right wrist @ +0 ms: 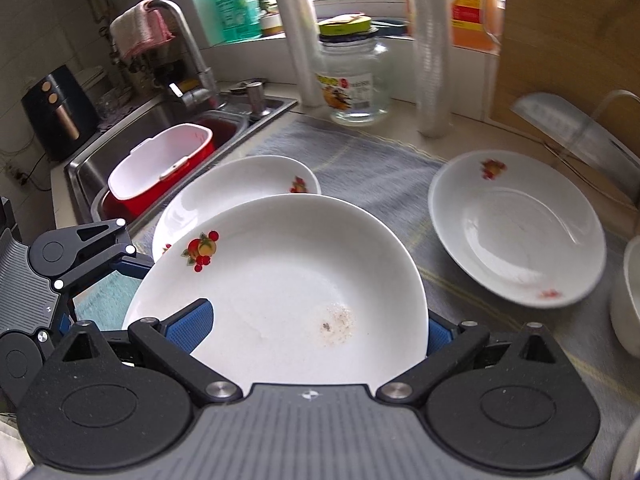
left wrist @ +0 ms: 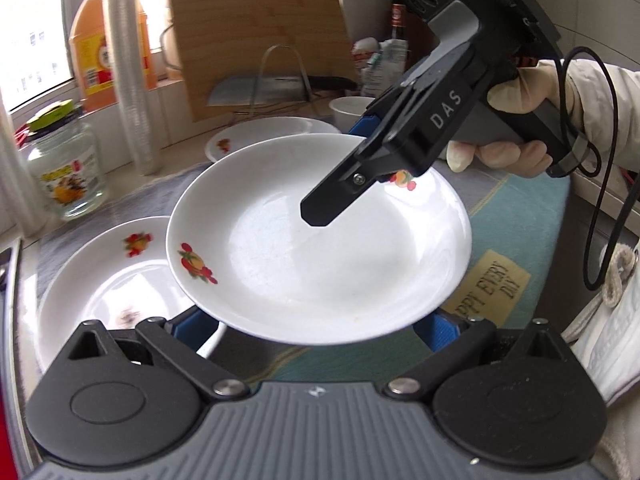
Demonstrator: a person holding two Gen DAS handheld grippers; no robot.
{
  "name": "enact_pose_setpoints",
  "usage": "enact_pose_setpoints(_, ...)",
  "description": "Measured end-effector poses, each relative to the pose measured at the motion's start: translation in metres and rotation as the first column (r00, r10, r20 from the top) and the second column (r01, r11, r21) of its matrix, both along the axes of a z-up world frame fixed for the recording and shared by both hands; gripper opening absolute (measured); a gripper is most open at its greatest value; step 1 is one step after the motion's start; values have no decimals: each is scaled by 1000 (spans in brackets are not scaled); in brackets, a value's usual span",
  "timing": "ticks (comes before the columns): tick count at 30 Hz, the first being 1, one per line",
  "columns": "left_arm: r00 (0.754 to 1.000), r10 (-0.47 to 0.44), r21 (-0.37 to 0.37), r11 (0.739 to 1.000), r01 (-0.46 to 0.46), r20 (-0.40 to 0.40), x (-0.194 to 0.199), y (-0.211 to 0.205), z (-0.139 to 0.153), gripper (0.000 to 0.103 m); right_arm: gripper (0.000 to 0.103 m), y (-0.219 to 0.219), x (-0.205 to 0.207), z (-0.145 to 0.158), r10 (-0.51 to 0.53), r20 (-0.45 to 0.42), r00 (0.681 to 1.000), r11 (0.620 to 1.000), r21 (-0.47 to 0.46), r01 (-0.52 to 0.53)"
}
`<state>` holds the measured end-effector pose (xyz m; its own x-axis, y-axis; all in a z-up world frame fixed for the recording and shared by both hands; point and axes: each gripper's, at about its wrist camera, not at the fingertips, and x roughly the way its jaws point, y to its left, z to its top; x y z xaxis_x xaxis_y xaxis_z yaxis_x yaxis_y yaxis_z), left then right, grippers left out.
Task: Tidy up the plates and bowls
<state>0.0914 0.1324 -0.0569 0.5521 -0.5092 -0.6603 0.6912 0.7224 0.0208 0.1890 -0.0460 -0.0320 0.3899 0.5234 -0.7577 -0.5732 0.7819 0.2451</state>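
Held plate: white plate [left wrist: 320,248] aloft above the mat [left wrist: 520,216] — overhanging a second plate [left wrist: 104,280] lying below.
Right gripper [left wrist: 344,184]: closed on the held plate's far rim, top finger lying over it.
Left gripper [left wrist: 316,328]: jaws spread either side of the near rim; contact unclear.
Progress: early — third plate [right wrist: 516,232] well apart, bowl [right wrist: 628,292] just beside it; nothing stacked.
Containers: red tub [right wrist: 160,172] in the sink [right wrist: 80,164], apparently empty; jar [right wrist: 356,84] looks nearly empty.

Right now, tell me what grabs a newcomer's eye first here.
The white fruit-patterned plate, lifted above the counter mat, dominates: the right gripper clamps its far rim while the left gripper sits at the opposite edge. Two matching plates lie on the grey mat behind, and a red-and-white tub fills the steel sink.
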Motion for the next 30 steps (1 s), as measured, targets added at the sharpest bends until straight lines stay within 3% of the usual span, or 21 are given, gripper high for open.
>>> enact_pose_setpoints(17,992,127,5,992,-126,-6,22,54,-4,102,103,72,38,-6,116,5,993,993,-7,-116)
enact_pose_setpoints(30,991,131,7,991,-130,-32,42,68,-14,102,103,90,59,-17,119,-18,993,993,-18,-119)
